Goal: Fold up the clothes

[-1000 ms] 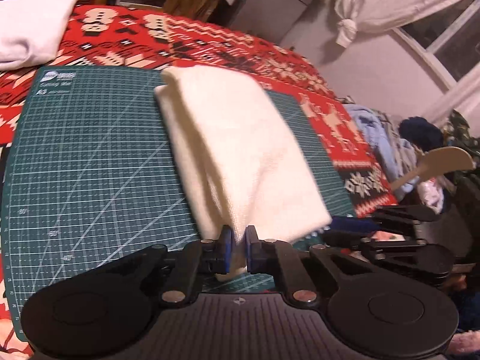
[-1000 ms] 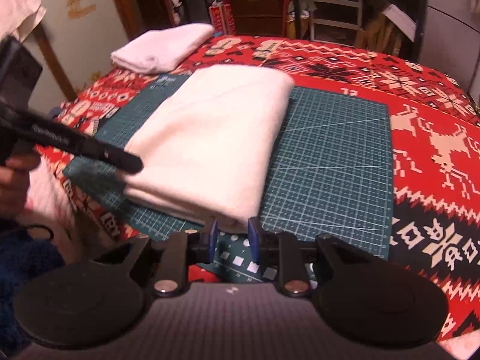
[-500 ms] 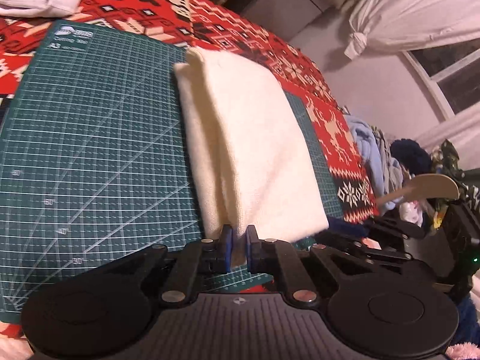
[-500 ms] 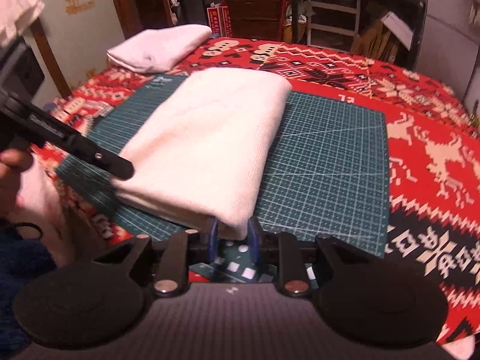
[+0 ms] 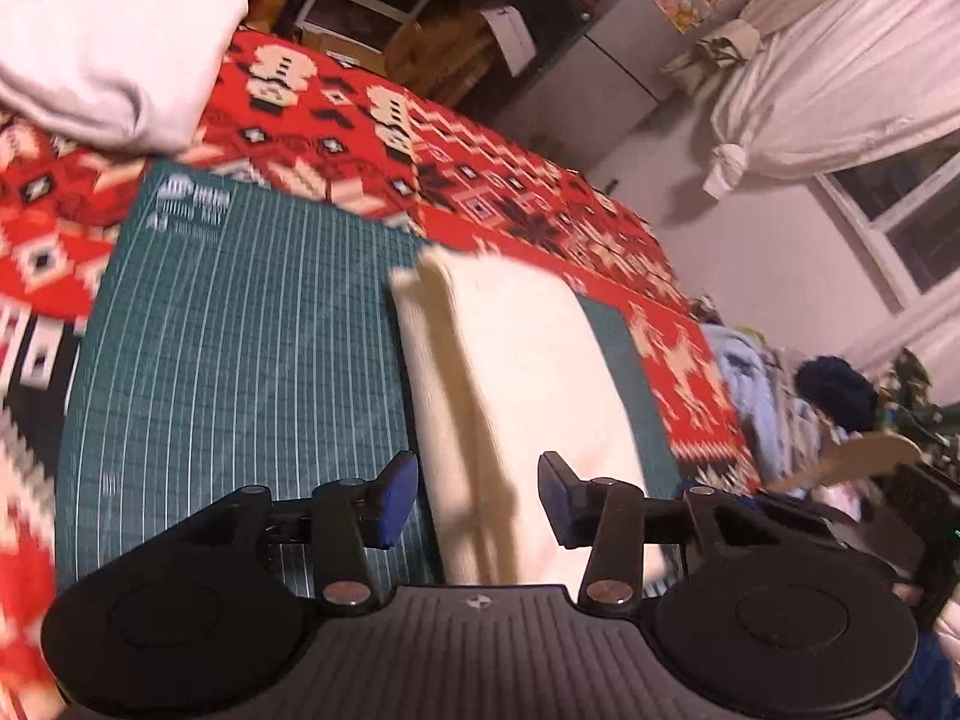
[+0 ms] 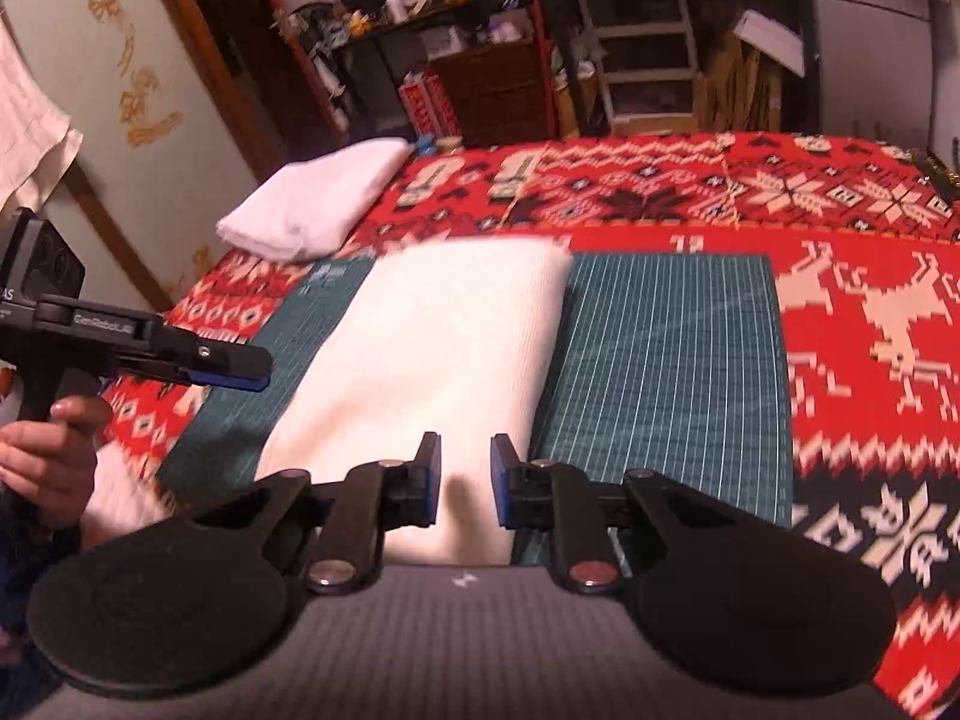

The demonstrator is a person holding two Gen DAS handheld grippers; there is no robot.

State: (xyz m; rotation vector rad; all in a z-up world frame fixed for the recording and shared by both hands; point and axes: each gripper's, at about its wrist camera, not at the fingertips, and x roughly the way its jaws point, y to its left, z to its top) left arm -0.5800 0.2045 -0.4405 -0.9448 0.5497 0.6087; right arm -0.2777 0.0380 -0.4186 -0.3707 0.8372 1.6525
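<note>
Red patterned bedding [image 6: 840, 312] is lying under a green cutting mat [image 6: 660, 360]. Left gripper [image 5: 477, 498] is hovering with fingers spread wide; right gripper [image 6: 465, 477] is gaping more narrowly, both gripping nothing. Just beyond them, the folded cream garment [image 6: 432, 360] is resting across the mat's middle. A careless fingertip catching its near edge could be dragging layers apart, undoing the fold.

We see warm, dim indoor light with a reddish cast. Both views bow strongly at the edges. Motion blur smears the red patterned cover [image 5: 336, 120] and the green mat [image 6: 666, 360] gridlines. Soft shadows fall on the cream cloth [image 5: 516, 384].
</note>
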